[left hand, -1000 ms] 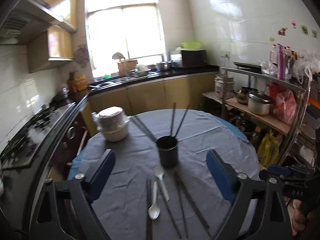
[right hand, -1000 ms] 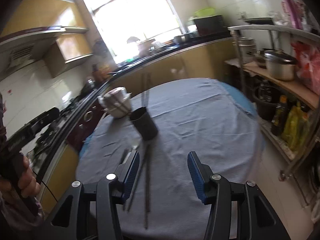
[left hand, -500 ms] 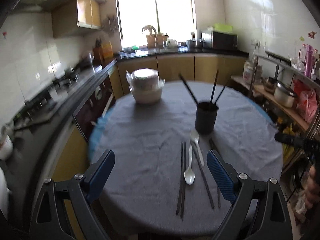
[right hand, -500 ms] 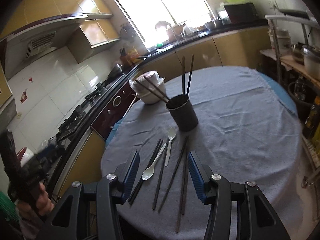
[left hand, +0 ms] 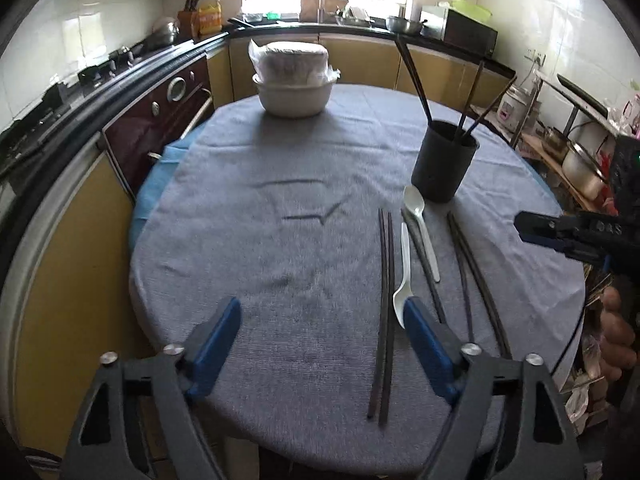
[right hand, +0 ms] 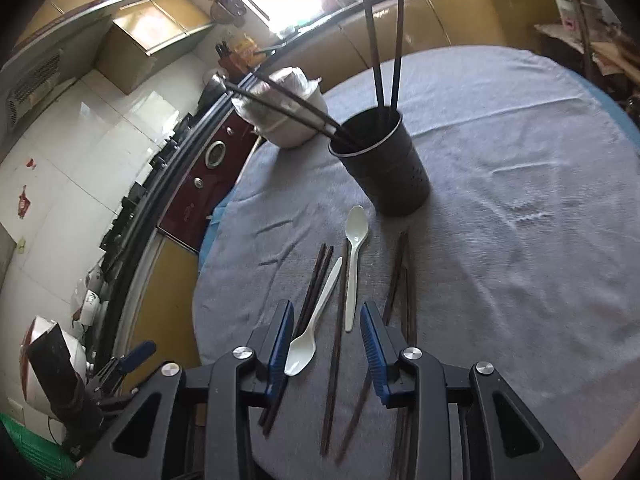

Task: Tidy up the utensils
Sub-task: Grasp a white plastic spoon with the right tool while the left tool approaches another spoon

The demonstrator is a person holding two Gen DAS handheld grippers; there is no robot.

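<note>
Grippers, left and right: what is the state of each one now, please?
Left gripper: open, holding nothing, jaws just been closing.
Right gripper: open, jaws just been closing, above the spoons; nothing gripped.

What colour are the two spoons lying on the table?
White, both spoons plastic-looking; clearest in the right wrist view, near the black holder.

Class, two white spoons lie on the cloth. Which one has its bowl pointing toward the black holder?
The spoon beside the black holder: its bowl nearly touches the holder's base. The other spoon points its bowl the opposite way.
</note>
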